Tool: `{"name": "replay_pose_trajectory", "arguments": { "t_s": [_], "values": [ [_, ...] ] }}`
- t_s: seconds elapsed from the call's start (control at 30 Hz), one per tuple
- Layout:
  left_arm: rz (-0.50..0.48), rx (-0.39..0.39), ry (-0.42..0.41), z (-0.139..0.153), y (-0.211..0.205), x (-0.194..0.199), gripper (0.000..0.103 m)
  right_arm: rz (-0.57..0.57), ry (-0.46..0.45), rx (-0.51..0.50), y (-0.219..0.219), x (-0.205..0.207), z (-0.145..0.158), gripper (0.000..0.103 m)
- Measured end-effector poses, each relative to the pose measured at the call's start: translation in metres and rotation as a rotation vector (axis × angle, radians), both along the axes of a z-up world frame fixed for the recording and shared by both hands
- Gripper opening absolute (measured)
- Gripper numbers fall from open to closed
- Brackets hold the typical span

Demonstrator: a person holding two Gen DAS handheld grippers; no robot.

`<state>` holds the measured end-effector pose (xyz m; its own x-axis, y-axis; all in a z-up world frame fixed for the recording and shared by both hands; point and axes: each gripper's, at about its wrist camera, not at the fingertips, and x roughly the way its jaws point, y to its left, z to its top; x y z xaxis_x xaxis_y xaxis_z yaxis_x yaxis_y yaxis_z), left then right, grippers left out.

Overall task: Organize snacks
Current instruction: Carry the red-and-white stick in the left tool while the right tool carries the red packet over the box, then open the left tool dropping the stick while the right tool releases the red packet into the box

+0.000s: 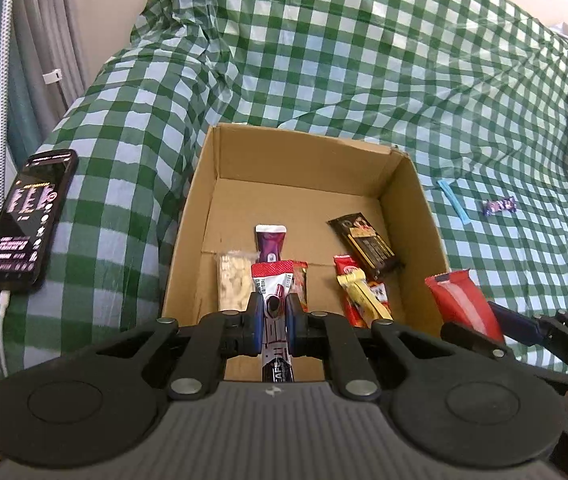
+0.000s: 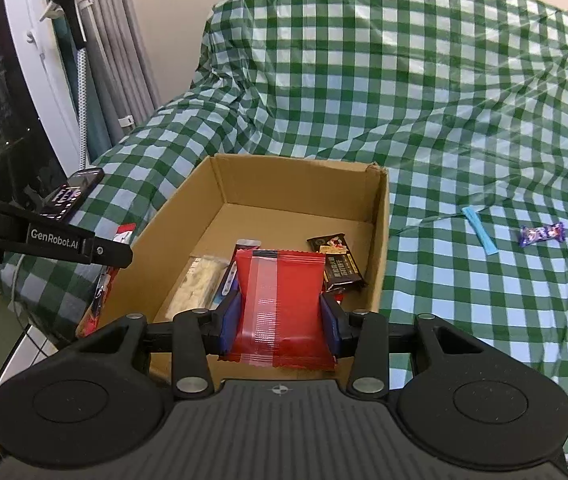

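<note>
An open cardboard box [image 1: 417, 216] [image 2: 379, 240] sits on the green checked cloth and holds several snacks: a purple stick pack [image 1: 270, 242], a pale nut bar [image 1: 234, 280], a black chocolate bar [image 1: 365, 244] [image 2: 337, 264] and red and yellow sticks [image 1: 357, 292]. My left gripper [image 1: 275, 312] is shut on a slim red-topped wafer stick [image 1: 272, 284] above the box's near edge. My right gripper [image 2: 280, 316] is shut on a red snack packet [image 2: 280, 300] [image 1: 459, 300] at the box's near right side. A blue stick [image 1: 453, 200] [image 2: 479, 230] and a purple candy [image 1: 499, 205] [image 2: 541, 234] lie on the cloth to the right.
A lit phone [image 1: 28, 218] [image 2: 74, 192] on a charging cable lies on the cloth left of the box. Grey curtains [image 1: 48, 20] and a window frame [image 2: 32, 72] stand at the far left. The cloth rises in a wrinkled hump [image 1: 323, 40] behind the box.
</note>
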<state>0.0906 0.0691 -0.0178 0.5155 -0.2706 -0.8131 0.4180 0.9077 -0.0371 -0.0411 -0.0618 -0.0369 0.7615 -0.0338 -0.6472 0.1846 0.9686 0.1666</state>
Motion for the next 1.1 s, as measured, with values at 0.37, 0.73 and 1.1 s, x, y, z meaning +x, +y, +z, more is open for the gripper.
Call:
{"name": "replay_pose_trajectory", "arguments": {
  "t_s": [0.37, 0.73, 1.1],
  "values": [
    [-0.003, 0.048, 0.049, -0.035, -0.025, 0.051, 0.012, -0.009, 0.043, 0.022, -0.017, 0.051, -0.026, 0.044],
    [-0.004, 0.131, 0.071, -0.068, -0.042, 0.083, 0.047, -0.013, 0.090, 0.044, -0.034, 0.083, -0.054, 0.048],
    [0.000, 0.186, -0.025, -0.045, -0.025, 0.035, 0.103, -0.023, 0.075, 0.029, -0.028, 0.071, -0.038, 0.096]
  ]
}}
